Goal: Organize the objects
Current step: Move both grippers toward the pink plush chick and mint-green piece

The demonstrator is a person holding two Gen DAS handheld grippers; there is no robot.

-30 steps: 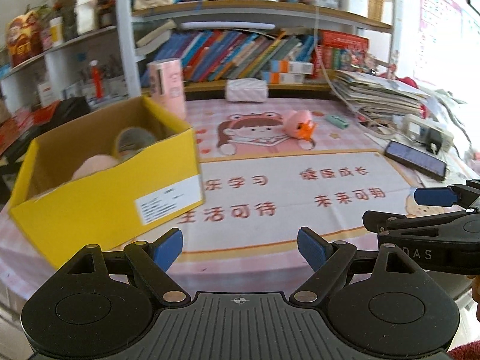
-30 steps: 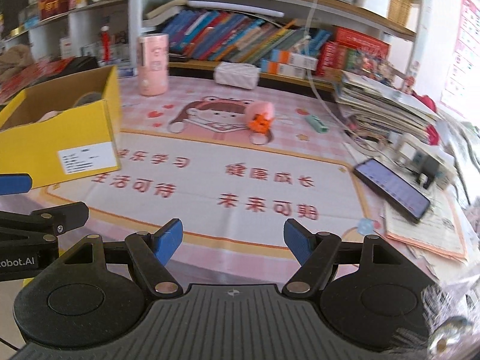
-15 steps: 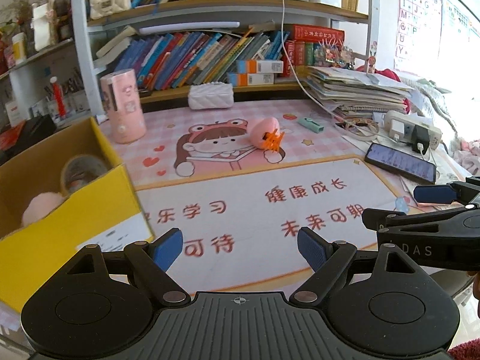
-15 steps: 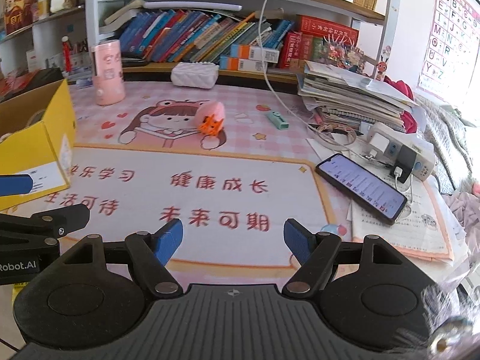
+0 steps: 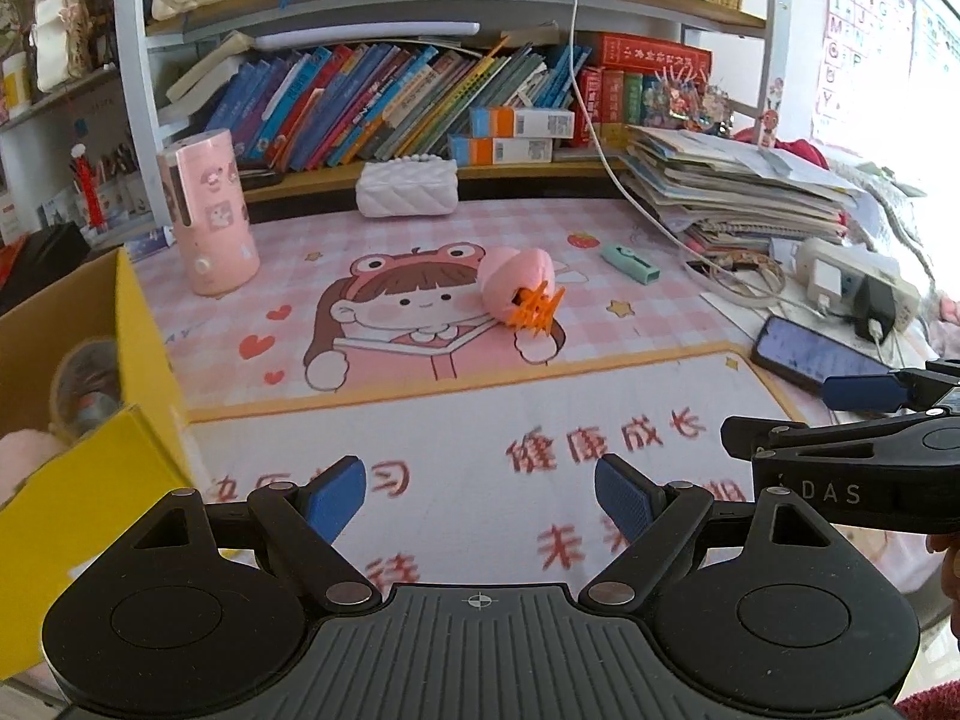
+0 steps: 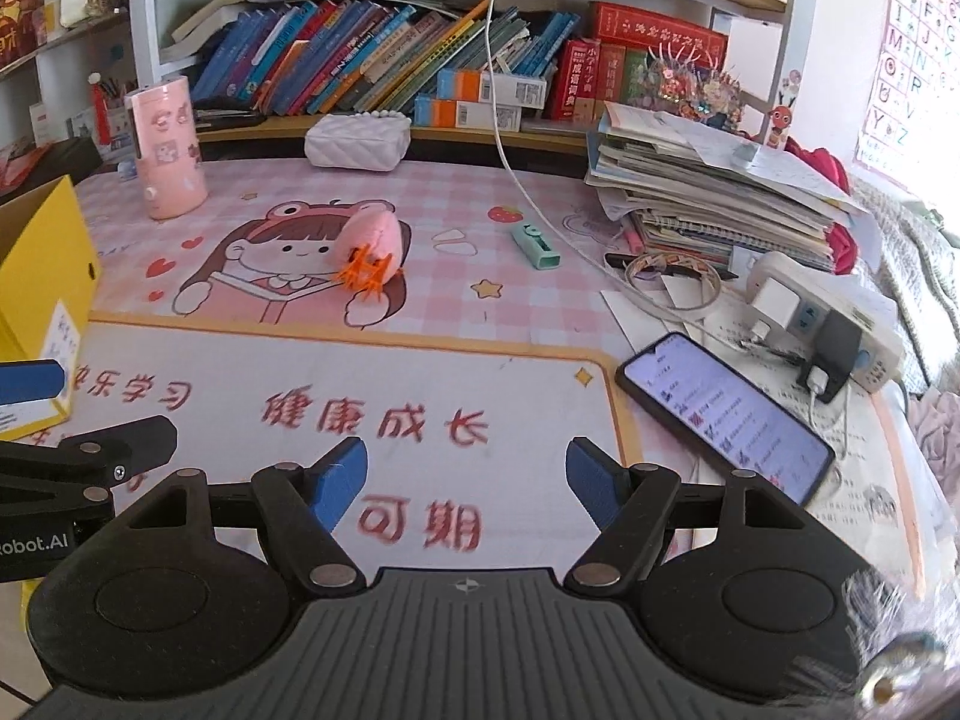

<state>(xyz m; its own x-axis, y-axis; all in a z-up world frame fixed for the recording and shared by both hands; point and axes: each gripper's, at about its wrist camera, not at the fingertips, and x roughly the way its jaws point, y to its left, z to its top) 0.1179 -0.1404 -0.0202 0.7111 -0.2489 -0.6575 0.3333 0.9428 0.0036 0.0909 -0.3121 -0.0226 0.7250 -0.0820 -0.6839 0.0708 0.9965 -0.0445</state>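
Left gripper and right gripper: both spread wide, nothing held. Pink toy with orange clip lies mid-mat; yellow box sits left.

A child's study desk at home: cartoon desk mat, crowded bookshelf, alphabet poster on the wall.

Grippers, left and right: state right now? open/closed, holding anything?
Left gripper: open, nothing between the fingers, above the desk mat.
Right gripper: open, empty, also above the mat.
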